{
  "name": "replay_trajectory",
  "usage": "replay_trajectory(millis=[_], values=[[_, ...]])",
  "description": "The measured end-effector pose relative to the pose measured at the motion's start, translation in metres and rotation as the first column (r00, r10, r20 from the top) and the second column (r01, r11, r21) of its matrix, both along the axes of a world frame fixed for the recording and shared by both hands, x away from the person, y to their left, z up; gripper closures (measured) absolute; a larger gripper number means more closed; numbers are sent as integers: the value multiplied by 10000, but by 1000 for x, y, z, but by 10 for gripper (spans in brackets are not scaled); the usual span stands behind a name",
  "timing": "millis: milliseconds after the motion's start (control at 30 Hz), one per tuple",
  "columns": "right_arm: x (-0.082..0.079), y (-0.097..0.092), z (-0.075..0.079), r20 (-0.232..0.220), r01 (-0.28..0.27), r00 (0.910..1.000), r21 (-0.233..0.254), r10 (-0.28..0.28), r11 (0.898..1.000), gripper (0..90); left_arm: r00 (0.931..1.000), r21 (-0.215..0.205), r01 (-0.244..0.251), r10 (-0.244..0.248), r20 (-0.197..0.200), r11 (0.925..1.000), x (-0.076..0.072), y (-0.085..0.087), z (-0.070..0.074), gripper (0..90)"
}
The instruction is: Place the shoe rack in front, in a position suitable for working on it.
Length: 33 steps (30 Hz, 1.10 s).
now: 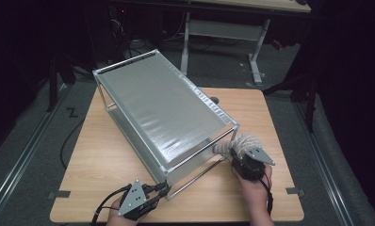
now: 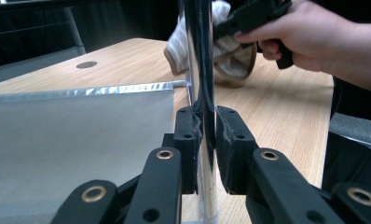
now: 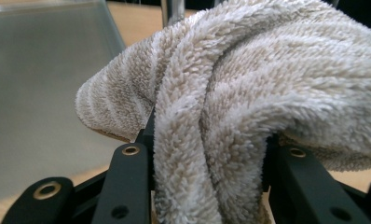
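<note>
Right gripper view has the right gripper [image 3: 207,154] clamped on a soft, bunched towel [image 3: 249,79] at the rack [image 1: 162,108] corner on the bench [image 1: 105,160], while the left gripper [image 2: 204,140] pinches its slick, rigid post [image 2: 198,56].

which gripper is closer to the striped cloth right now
Right. The right gripper is clamped on the striped cloth; the left gripper grips a rack post at the near corner, away from it.
</note>
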State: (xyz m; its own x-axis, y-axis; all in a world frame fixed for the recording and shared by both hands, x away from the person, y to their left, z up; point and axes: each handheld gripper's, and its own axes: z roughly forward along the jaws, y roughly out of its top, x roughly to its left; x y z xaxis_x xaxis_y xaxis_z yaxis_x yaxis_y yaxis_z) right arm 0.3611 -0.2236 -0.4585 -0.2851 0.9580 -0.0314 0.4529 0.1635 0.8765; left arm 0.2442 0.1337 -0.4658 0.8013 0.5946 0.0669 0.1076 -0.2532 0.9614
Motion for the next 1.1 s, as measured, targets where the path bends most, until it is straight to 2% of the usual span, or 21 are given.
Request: replay_trajectory(millis=[133, 233, 367, 433, 567, 733, 933, 1100], values=[[3, -2, -14, -644, -26, 9979, -298, 7, 9996, 607, 10000, -15, 9, -9, 25, 10000, 2, -2, 0, 785], [5, -5, -22, -1125, -12, 9936, -327, -25, 9995, 607, 10000, -53, 42, -42, 26, 10000, 4, -4, 0, 784], [5, -13, -29, -1454, 124, 9892, -412, -183, 9991, 606, 9999, -39, 112, -111, 108, 9999, 5, -7, -1, 779], [4, -21, -27, -1403, 351, 9894, -265, -385, 9990, 606, 9998, -23, 120, -120, 144, 9999, 6, -8, -1, 770], [-1, -40, -19, -998, 1033, 9895, -149, -1043, 9945, 608, 9997, -81, 103, -101, 227, 9999, 7, -9, -1, 772], [-5, -58, -7, -273, 1942, 9807, 147, -1938, 9808, 609, 9998, -66, 16, -15, 222, 10000, 5, -8, -1, 780], [1, -56, -2, 111, 2082, 9779, 257, -2086, 9777, 608, 9995, -22, -116, 116, 294, 9999, -3, -2, -1, 779], [14, -41, -2, -2, 1561, 9877, 468, -1563, 9866, 608, 9985, 52, -418, 416, 362, 9991, -11, 7, -1, 777]])
